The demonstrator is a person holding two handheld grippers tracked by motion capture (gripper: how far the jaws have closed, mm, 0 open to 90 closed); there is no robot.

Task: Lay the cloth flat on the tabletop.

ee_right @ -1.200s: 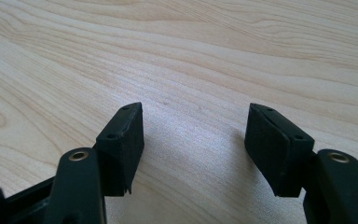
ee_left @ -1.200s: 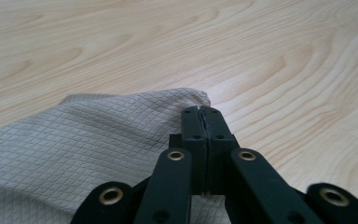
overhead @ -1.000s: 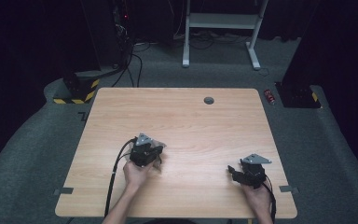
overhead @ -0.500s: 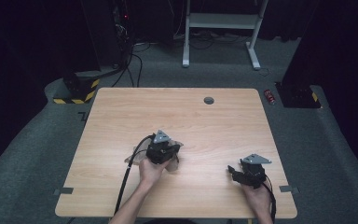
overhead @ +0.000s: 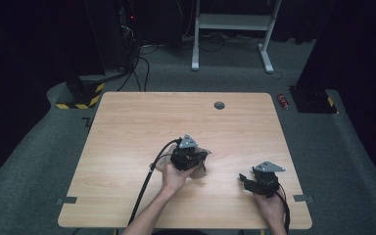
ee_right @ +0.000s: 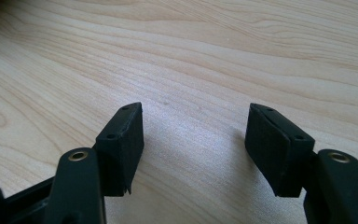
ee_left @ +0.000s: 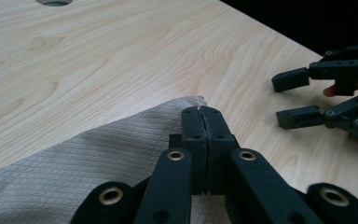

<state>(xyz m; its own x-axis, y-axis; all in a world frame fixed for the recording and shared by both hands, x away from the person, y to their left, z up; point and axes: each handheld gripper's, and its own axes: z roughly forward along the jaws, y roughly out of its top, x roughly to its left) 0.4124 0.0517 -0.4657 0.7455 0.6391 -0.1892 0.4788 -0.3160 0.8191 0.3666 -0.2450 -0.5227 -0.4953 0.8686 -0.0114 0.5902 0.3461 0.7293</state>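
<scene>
Left tool (ee_left: 203, 122) pinches grey cloth (ee_left: 98, 163) over the wooden table (overhead: 142, 122) (dark room); right tool (ee_right: 193, 140) spread.

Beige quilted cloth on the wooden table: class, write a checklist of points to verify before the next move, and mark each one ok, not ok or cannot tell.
1. Left gripper fingers closed on the beige quilted cloth: ok, the edge is pinched between them.
2. Cloth lies flat without folds: cannot tell, the hand and gripper cover most of it in the high view.
3. Right gripper ready to take a corner: ok, fingers apart with nothing between them.
4. The two grippers are apart: ok, bare light wooden table shows between them.
5. Free corner within the right gripper's reach: cannot tell.
6. Black cable off the cloth: cannot tell.
</scene>
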